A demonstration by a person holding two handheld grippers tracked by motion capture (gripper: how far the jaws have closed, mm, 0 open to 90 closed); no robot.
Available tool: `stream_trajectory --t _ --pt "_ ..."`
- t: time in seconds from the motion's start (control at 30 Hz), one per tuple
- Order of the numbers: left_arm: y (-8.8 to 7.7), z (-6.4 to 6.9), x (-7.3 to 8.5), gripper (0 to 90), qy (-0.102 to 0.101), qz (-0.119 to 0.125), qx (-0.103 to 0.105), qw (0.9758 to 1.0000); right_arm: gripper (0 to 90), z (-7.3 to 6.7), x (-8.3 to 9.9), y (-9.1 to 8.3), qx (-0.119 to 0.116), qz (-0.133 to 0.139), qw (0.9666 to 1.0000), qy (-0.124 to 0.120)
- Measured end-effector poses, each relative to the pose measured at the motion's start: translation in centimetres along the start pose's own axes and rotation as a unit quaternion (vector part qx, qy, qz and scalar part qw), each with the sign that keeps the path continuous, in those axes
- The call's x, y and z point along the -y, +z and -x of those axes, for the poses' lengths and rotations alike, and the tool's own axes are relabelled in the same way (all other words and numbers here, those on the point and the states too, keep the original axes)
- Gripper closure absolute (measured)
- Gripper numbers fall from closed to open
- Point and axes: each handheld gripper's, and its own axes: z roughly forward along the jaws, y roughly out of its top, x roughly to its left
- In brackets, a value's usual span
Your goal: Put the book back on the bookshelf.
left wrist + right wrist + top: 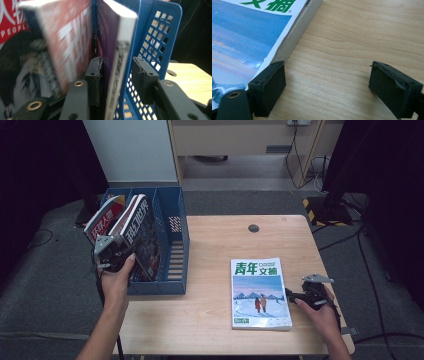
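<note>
A blue file holder (172,220) (155,37) stands at the table's left edge with magazines leaning in it: a red one (102,217) (12,25) at the left and a dark one with white lettering (140,230). My left gripper (120,254) (117,67) is at the holder's near end, its jaws apart around the white page edge of a purple-covered magazine (120,45); the right pad stands clear of it. A blue-and-white magazine (260,292) (249,37) lies flat on the table. My right gripper (292,295) (324,75) rests open by its right edge, bare wood between the pads.
The wooden table (210,235) has a round cable hole (253,228) near its back edge. The holder's rightmost slot (175,255) holds nothing. Cables and a yellow-and-black striped base (320,205) lie on the floor beyond the back right corner.
</note>
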Motion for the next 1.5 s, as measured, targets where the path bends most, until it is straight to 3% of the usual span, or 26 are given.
stream_trajectory --t 0.33,0.57,1.0,1.5 --pt "-1.5 -0.1 0.8 56.7 -0.001 -0.004 0.007 1.0000 13.9 0.0 0.0 0.0 0.000 0.000 1.0000 0.000" --pt "-2.3 0.1 1.2 54.6 0.015 -0.010 0.004 0.9998 13.9 0.0 0.0 0.0 0.000 0.000 1.0000 0.000" --pt "-3.7 0.0 1.9 54.0 0.027 -0.023 0.014 0.9993 13.8 0.0 0.0 0.0 -0.002 0.000 1.0000 -0.001" --pt "-3.1 1.1 2.7 52.5 0.050 -0.066 0.037 0.9959 13.1 0.0 0.0 0.0 -0.003 -0.002 1.0000 -0.005"
